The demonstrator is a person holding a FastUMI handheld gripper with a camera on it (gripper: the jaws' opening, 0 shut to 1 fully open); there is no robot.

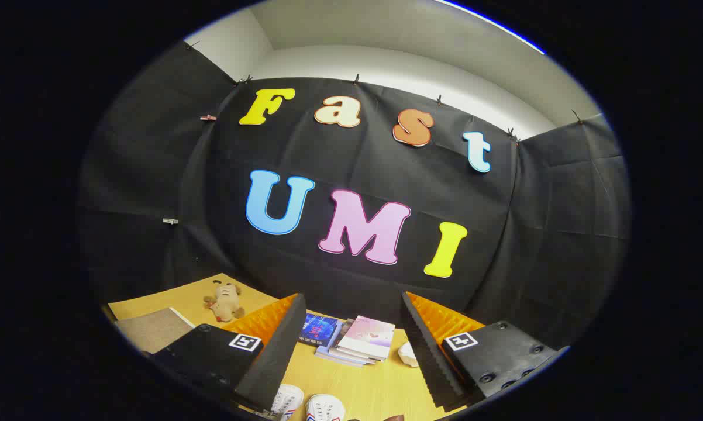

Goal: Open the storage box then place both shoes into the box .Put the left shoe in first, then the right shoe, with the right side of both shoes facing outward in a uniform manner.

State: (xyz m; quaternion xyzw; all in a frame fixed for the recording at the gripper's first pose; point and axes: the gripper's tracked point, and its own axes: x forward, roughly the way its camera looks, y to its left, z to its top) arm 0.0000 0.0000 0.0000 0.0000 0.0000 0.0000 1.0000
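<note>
Gripper [351, 351] jaws open, empty, raised above the shoes [307, 403] on the table [381, 389]. Locate and open the box first.

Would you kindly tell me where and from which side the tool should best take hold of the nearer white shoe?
Probably from above, across the toe end. Both white shoes lie low between the open tool's fingers on the yellow table, toes pointing toward the stacked books. Their heels and collars are cut off, so grip there can't be judged.
</note>
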